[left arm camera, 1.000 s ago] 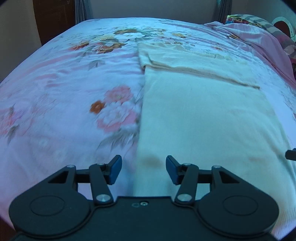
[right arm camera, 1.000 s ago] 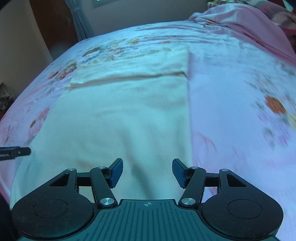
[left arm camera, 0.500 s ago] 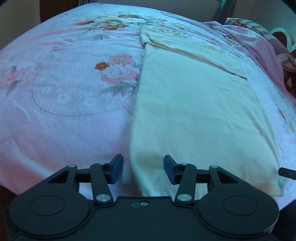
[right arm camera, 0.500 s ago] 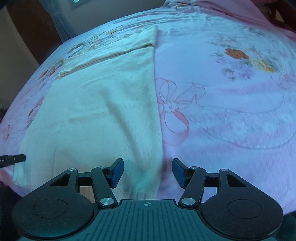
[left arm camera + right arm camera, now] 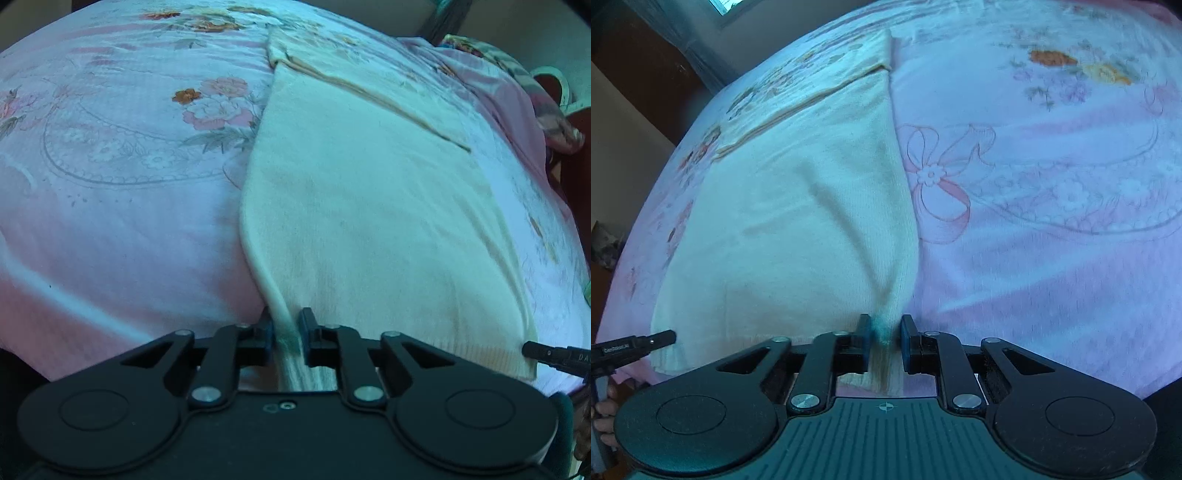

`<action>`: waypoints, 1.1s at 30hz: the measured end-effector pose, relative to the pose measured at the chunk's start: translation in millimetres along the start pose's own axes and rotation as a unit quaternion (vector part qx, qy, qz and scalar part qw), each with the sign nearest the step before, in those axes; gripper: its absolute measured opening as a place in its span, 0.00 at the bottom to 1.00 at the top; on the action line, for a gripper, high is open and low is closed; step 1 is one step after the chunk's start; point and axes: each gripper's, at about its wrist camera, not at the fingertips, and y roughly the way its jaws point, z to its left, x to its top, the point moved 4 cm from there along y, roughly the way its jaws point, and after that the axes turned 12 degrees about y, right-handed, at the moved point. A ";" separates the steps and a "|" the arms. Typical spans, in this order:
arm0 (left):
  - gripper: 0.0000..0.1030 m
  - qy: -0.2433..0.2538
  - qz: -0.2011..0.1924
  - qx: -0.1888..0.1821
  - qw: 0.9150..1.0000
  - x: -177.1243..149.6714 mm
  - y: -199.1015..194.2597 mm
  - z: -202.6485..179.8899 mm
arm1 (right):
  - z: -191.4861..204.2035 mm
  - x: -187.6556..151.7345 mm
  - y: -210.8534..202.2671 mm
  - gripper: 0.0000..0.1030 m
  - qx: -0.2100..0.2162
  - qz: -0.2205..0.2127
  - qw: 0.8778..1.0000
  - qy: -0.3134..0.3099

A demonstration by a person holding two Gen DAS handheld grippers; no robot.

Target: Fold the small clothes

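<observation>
Cream knit garment (image 5: 369, 206) lies flat along the bed's near edge; left gripper (image 5: 286, 328) and right gripper (image 5: 884, 336) each pinch a near hem corner, likely to fold it toward the far end of the floral bedsheet (image 5: 110, 184).

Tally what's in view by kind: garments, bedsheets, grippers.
Cream garment: 1, near hem pinched at both corners
Floral pink bedsheet: 1
Grippers: 2, left gripper and right gripper, both shut on the hem
Total: 4

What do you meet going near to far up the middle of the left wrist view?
Left gripper pinching the garment's near corner → cream garment → its folded-over far part → floral bedsheet.
</observation>
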 end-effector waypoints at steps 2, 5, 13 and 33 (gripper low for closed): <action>0.19 0.003 0.002 0.001 1.000 -0.7 0.2 -2.9 | 1.6 -1.5 1.6 0.14 -0.001 0.007 1.000 -0.009; 0.11 0.003 0.004 0.008 1.000 -1.7 1.2 -4.3 | 4.3 -4.1 4.5 0.14 0.005 0.015 1.000 -0.015; 0.03 -0.020 -0.022 -0.016 0.999 15.5 -21.5 -0.2 | 12.8 4.1 -8.3 0.08 0.073 0.026 0.997 0.016; 0.03 -0.041 -0.113 0.001 0.993 250.8 62.1 16.6 | 92.2 225.6 58.9 0.08 0.129 -0.103 0.985 0.044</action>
